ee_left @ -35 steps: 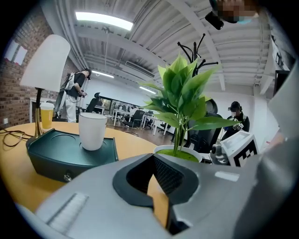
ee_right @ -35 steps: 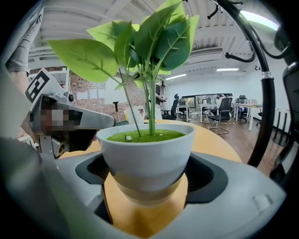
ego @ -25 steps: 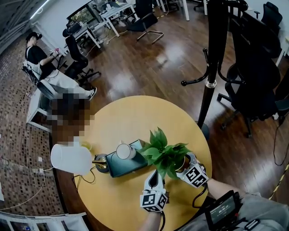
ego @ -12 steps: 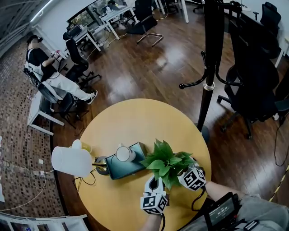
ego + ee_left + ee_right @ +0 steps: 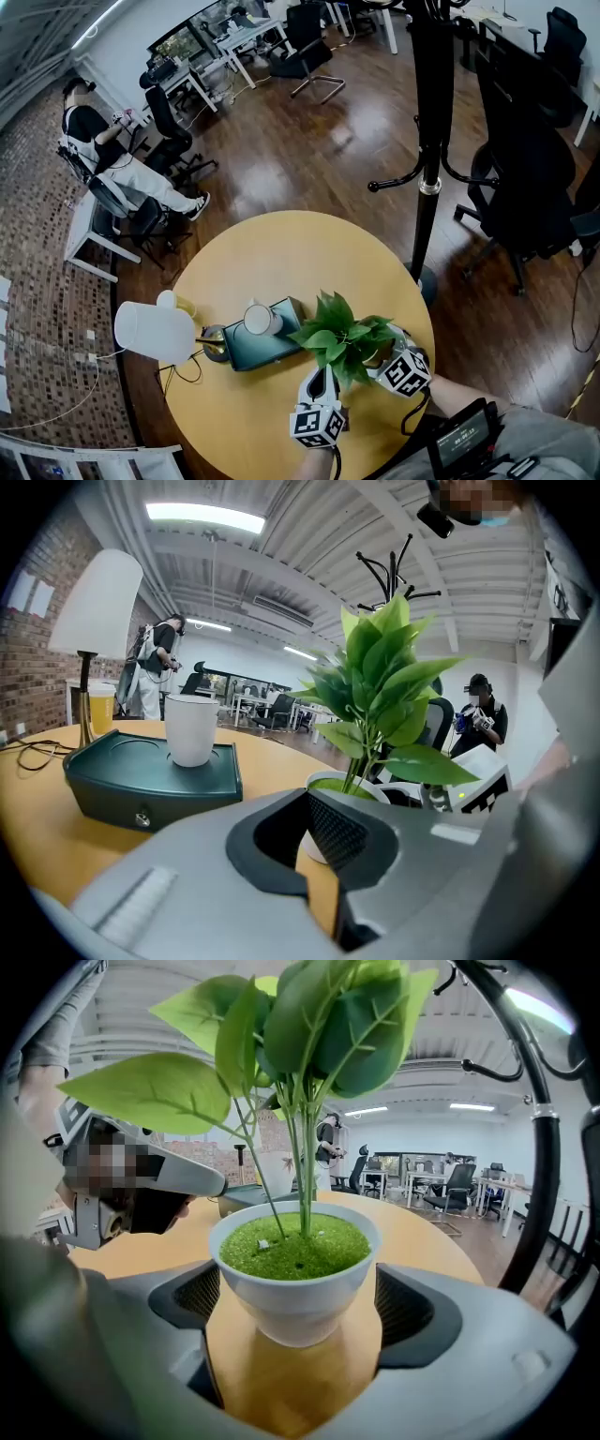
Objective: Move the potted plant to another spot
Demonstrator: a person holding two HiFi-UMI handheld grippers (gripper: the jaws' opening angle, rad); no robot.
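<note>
Cup (image 5: pixel 257 319) on box (image 5: pixel 272 347); potted plant (image 5: pixel 339 330) right, lamp (image 5: pixel 153 333) left.

Dark glossy wood floor (image 5: pixel 309 159) across upper middle of head view. Brick wall (image 5: pixel 28 309) down left edge, white bench (image 5: pixel 82 239) near it. Round yellow wooden counter (image 5: pixel 272 253) at lower centre. Black coat stand (image 5: pixel 427 178) just right of it; black office chairs (image 5: pixel 530 178) at right edge. White desks (image 5: pixel 239 37) at top. Left gripper view: grey beamed ceiling (image 5: pixel 309 564), lit strip light (image 5: pixel 204 517) at top.

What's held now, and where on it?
Right gripper holds the potted plant, fingers either side of its white pot below the rim. Left gripper holds nothing.
</note>
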